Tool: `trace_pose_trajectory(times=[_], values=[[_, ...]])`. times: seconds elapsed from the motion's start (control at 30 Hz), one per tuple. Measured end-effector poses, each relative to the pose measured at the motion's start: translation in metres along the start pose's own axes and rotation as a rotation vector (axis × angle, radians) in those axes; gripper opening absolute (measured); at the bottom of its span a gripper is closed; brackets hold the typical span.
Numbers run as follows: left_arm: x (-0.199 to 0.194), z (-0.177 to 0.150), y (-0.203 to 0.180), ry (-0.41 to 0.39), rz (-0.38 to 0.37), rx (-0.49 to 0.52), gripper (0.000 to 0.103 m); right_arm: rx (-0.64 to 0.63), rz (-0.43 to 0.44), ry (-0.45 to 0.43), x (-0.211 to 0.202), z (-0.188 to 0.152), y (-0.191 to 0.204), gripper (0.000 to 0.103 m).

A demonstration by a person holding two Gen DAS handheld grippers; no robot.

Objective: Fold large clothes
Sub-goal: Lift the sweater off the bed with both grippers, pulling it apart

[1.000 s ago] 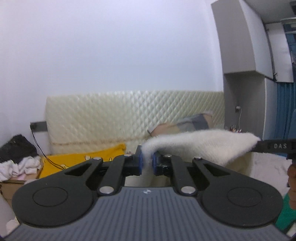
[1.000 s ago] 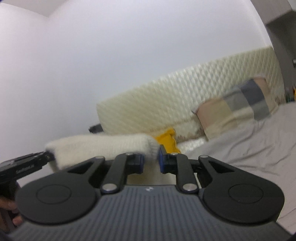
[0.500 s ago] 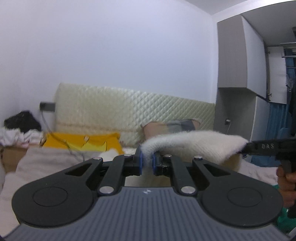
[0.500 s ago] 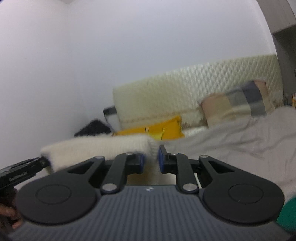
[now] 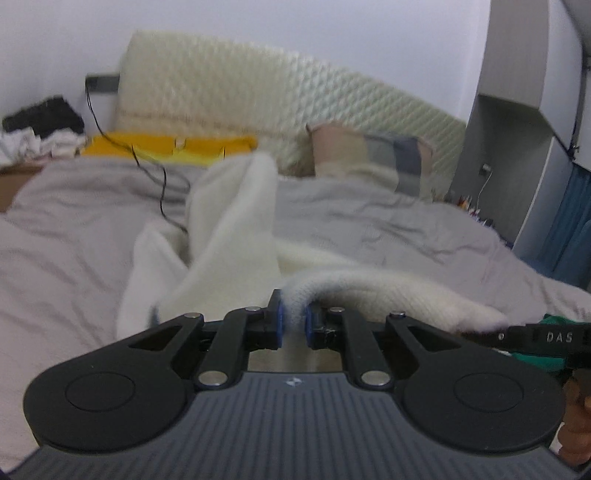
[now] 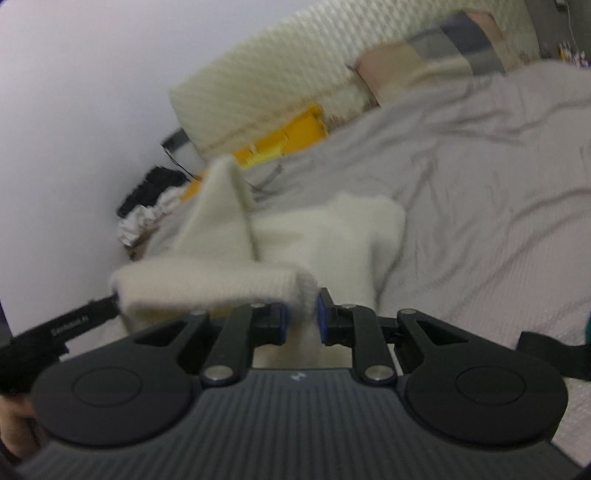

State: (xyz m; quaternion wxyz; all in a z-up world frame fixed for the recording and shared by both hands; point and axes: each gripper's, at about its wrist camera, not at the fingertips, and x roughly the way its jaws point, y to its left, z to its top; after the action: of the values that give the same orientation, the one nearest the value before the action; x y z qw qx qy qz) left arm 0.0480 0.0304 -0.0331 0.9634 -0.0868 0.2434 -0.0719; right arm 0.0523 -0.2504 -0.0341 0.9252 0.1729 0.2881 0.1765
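Left wrist: grey bedsheet (image 5: pixel 369 229); quilted cream headboard (image 5: pixel 295 92); white wall (image 5: pixel 258 22).

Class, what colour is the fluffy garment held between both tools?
Cream white garment; it shows best in the left wrist view.

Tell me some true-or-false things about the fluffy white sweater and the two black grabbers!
1. Both grabbers pinch the fluffy cream-white knit sweater. True: the left gripper and the right gripper each clamp its edge.
2. The sweater lies on a green carpet. False: it trails onto a wrinkled grey bedsheet.
3. A yellow cloth sits near the quilted cream headboard. True.
4. The patchwork pillow is held by the right gripper. False: it rests by the headboard, untouched.
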Motion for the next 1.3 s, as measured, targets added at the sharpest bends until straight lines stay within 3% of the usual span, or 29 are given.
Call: trace_pose_trajectory(times=[0.23, 0.43, 0.63, 0.7, 0.77, 1.03, 1.3], values=[[0.108, 0.003, 0.022, 0.132, 0.022, -0.013, 0.016, 0.06, -0.024, 0.085, 0.046, -0.006, -0.029, 0.02], [0.13, 0.002, 0.03, 0.135, 0.005, -0.051, 0.016, 0.104, -0.004, 0.121, 0.065, -0.014, -0.041, 0.02], [0.104, 0.006, 0.028, 0.11, -0.015, -0.072, 0.021, 0.108, 0.032, 0.071, 0.049, -0.013, -0.036, 0.02], [0.092, 0.009, 0.027, 0.096, -0.017, -0.079, 0.034, 0.102, 0.048, 0.047, 0.044, -0.011, -0.033, 0.02], [0.074, 0.01, 0.025, 0.067, -0.009, -0.085, 0.055, 0.092, 0.063, 0.019, 0.037, -0.008, -0.028, 0.02], [-0.012, 0.008, 0.025, -0.063, -0.031, -0.1, 0.077, 0.037, 0.144, -0.066, -0.007, -0.013, 0.0, 0.02], [-0.046, -0.004, -0.028, -0.129, -0.1, 0.163, 0.085, -0.037, 0.219, -0.132, -0.037, -0.019, 0.024, 0.02]])
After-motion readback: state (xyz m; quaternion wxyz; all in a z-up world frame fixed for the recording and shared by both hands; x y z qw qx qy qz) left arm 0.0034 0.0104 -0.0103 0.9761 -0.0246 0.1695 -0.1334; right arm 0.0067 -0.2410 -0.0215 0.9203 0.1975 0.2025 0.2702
